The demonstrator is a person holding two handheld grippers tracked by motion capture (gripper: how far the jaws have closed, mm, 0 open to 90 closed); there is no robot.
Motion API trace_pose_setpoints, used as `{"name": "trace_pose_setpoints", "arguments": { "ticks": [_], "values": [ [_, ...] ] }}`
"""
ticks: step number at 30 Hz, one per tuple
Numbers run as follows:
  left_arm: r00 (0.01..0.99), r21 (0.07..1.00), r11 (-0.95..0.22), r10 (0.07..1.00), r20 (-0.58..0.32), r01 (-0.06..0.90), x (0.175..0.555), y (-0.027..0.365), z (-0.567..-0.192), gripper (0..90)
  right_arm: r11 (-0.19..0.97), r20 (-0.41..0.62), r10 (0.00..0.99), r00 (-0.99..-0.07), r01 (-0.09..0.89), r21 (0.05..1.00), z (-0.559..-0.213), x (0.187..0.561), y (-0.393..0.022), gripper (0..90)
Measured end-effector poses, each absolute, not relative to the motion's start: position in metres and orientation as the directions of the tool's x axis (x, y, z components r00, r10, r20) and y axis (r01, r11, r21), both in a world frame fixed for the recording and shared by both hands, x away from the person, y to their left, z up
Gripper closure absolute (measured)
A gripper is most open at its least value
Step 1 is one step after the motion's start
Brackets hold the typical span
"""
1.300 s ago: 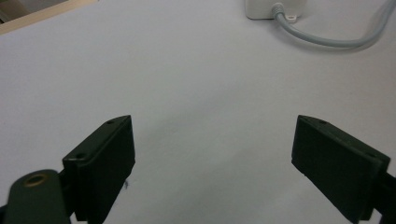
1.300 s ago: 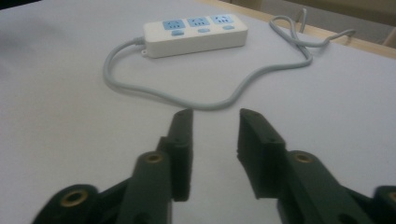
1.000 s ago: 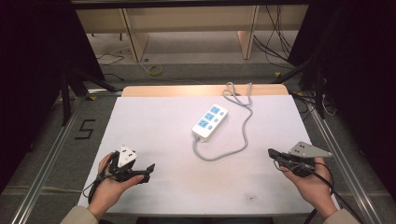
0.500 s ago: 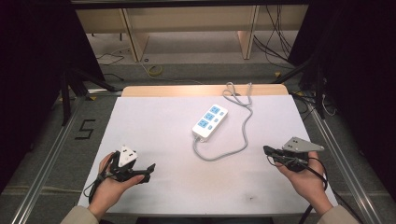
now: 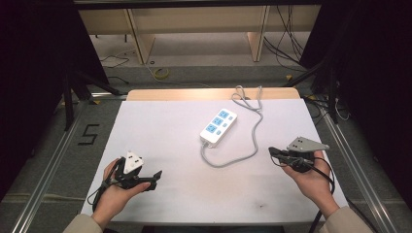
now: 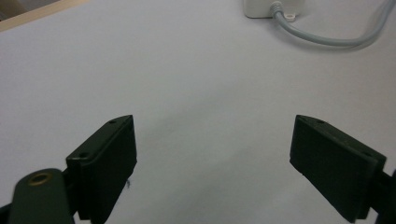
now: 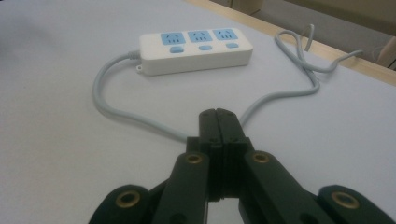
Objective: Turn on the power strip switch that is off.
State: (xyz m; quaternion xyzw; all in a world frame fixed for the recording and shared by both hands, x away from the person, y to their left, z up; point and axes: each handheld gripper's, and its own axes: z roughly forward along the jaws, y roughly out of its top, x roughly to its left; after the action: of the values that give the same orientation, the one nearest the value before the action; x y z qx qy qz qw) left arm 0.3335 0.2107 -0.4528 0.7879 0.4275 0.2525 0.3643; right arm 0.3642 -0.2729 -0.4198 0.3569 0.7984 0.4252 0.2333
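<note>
Right gripper [image 5: 273, 151] nearer the cable [image 5: 243, 158]

1. A desk [image 5: 160, 131] covered by a white sheet was seen, with a bare wooden strip along its far edge.
2. A white power strip [image 5: 218, 126] with blue sockets was laid near the middle.
3. Its grey cable [image 5: 252, 141] was looped across the sheet toward the far edge.

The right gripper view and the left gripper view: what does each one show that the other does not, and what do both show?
Right gripper view: the power strip's top with three blue sockets, the cable's far loop by the table's wooden edge, and the right gripper shut, empty. Left gripper view: the left gripper open wide, empty. Both: the strip's cable end, grey cable, white table.
</note>
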Motion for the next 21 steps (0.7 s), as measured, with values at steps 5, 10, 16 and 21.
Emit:
{"name": "trace_pose_setpoints", "arguments": {
  "ticks": [5,10,16,21],
  "values": [
    [0.507,0.791,-0.369,0.858,0.087,0.489,0.334,0.211,-0.453,14.2,0.388,-0.068,0.764,-0.641,0.372,0.843,-0.419,0.368,-0.268,90.0],
    [0.508,0.790,-0.370,0.857,0.088,0.489,0.334,0.211,-0.453,14.2,0.390,-0.068,0.762,-0.644,0.372,0.842,-0.418,0.372,-0.264,90.0],
    [0.509,0.790,-0.373,0.856,0.089,0.488,0.334,0.211,-0.453,14.2,0.402,-0.066,0.754,-0.653,0.379,0.834,-0.417,0.377,-0.259,90.0],
    [0.511,0.789,-0.374,0.855,0.090,0.487,0.334,0.210,-0.453,14.2,0.408,-0.068,0.751,-0.657,0.380,0.830,-0.417,0.380,-0.256,90.0]
  ]
}}
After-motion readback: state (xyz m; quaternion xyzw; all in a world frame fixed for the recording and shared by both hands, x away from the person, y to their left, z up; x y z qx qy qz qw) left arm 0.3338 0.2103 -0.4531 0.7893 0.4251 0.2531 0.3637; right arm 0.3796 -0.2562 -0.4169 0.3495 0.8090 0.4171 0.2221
